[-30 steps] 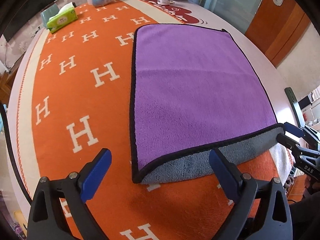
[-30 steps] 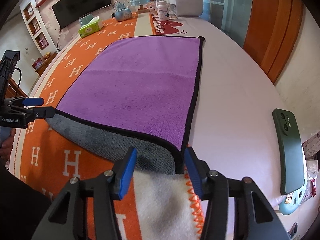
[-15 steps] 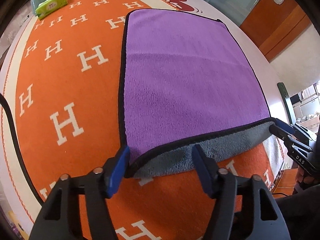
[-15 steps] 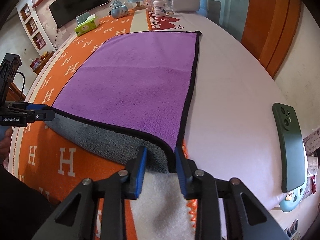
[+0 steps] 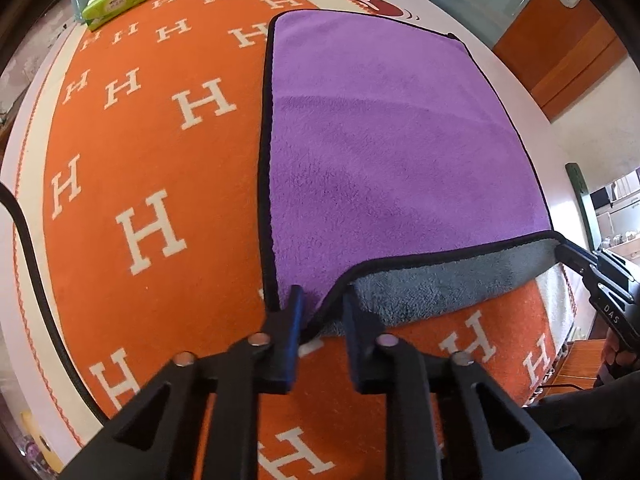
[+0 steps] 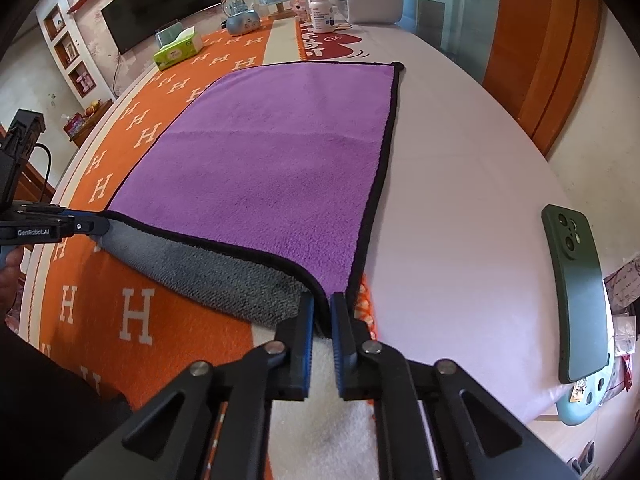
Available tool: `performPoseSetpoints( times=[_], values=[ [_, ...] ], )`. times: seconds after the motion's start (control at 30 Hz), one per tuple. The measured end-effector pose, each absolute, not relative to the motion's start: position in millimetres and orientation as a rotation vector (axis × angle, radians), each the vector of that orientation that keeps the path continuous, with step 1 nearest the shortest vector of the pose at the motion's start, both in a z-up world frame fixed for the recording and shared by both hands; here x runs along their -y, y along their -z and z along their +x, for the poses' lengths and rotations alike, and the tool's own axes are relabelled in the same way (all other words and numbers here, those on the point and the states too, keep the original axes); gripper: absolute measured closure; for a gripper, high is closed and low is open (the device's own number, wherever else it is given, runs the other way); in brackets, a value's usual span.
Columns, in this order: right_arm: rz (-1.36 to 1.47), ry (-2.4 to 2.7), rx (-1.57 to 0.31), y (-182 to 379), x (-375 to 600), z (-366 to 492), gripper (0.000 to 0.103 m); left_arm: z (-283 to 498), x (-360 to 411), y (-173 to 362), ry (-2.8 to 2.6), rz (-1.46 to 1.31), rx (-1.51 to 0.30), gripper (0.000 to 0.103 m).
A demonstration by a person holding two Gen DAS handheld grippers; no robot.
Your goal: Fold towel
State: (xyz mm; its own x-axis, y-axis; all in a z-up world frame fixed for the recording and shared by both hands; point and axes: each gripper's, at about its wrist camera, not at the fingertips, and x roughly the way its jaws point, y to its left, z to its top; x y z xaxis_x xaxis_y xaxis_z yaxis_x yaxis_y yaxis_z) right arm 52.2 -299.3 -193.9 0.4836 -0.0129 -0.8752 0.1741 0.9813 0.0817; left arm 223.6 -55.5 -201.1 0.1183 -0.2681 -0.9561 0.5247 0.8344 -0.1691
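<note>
A purple towel (image 5: 392, 140) with a black hem and grey underside lies flat across an orange H-patterned blanket (image 5: 132, 152) and the white table. Its near edge is raised, showing the grey side (image 6: 208, 268). My left gripper (image 5: 322, 300) is closed around the towel's near left corner, with a narrow gap still showing between the pads. My right gripper (image 6: 322, 304) is shut on the near right corner. Each gripper also shows in the other's view, the right one (image 5: 576, 256) and the left one (image 6: 80, 226), both at the towel's edge.
A dark green phone (image 6: 578, 296) lies on the white table (image 6: 460, 184) to the right. A green tissue pack (image 5: 114, 4), a snow globe (image 6: 240, 16) and a pill bottle (image 6: 322, 12) stand at the far end. A black cable (image 5: 36, 248) runs along the left edge.
Both grippers moved in on the towel's near corners and closed from wide open. The near edge has lifted slightly, showing more grey underside.
</note>
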Motion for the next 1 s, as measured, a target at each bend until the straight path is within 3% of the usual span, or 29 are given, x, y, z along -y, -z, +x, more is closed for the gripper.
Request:
performPoseSetpoints(
  times=[0.43, 1.0],
  values=[
    [0.145, 0.103, -1.078, 188, 298, 58, 0.099, 222, 60, 198, 0.567, 0.242, -1.320, 0.097],
    [0.071, 0.090, -1.047, 143, 304, 78, 0.099, 216, 69, 141, 0.527, 0.246, -1.231, 0.097]
  ],
)
